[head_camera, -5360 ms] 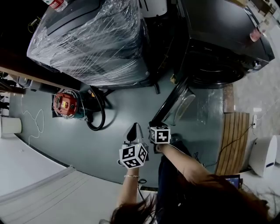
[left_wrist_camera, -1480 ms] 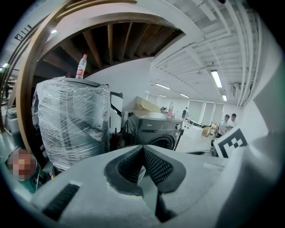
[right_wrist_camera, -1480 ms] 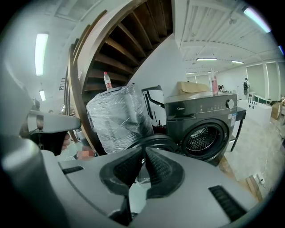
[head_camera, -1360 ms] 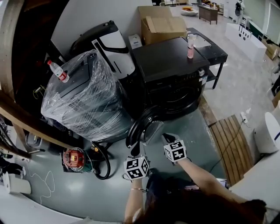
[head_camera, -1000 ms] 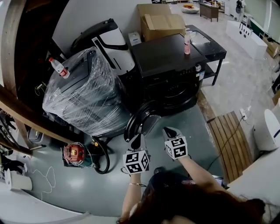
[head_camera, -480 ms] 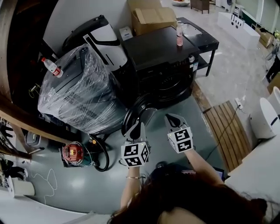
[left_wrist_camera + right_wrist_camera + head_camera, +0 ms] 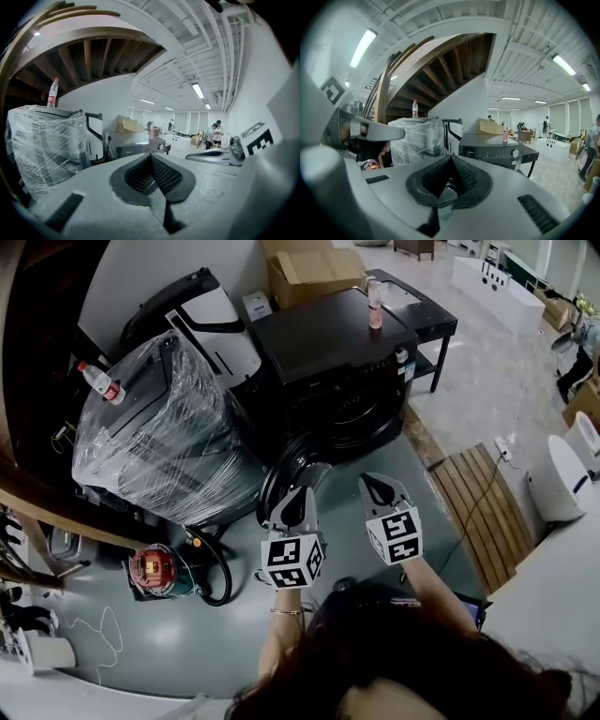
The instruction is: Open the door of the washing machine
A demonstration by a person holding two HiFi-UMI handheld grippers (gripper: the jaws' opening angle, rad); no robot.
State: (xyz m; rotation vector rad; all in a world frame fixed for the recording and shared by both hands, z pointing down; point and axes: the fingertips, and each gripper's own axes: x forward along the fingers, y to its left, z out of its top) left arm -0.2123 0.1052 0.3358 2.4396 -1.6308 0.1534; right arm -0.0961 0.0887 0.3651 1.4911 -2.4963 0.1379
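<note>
The black washing machine (image 7: 328, 352) stands at the top middle of the head view, with its round door (image 7: 281, 479) swung open toward me at its lower left. My left gripper (image 7: 293, 495) hovers shut just in front of the door's rim and holds nothing. To its right, my right gripper (image 7: 375, 486) is also shut and empty, apart from the door. In the left gripper view the left gripper (image 7: 151, 157) points level toward the washing machine (image 7: 140, 147). The right gripper (image 7: 451, 159) faces the washing machine (image 7: 494, 150) too.
A plastic-wrapped appliance (image 7: 159, 427) with a water bottle (image 7: 97, 381) on top stands left of the washer. A red device with a black hose (image 7: 150, 570) lies on the floor at the left. A wooden slat board (image 7: 478, 512) lies to the right. A pink bottle (image 7: 375, 306) stands on the washer.
Both grippers have risen and come level in front of the open door. The right gripper, at the door's edge several seconds ago, is off it now.
</note>
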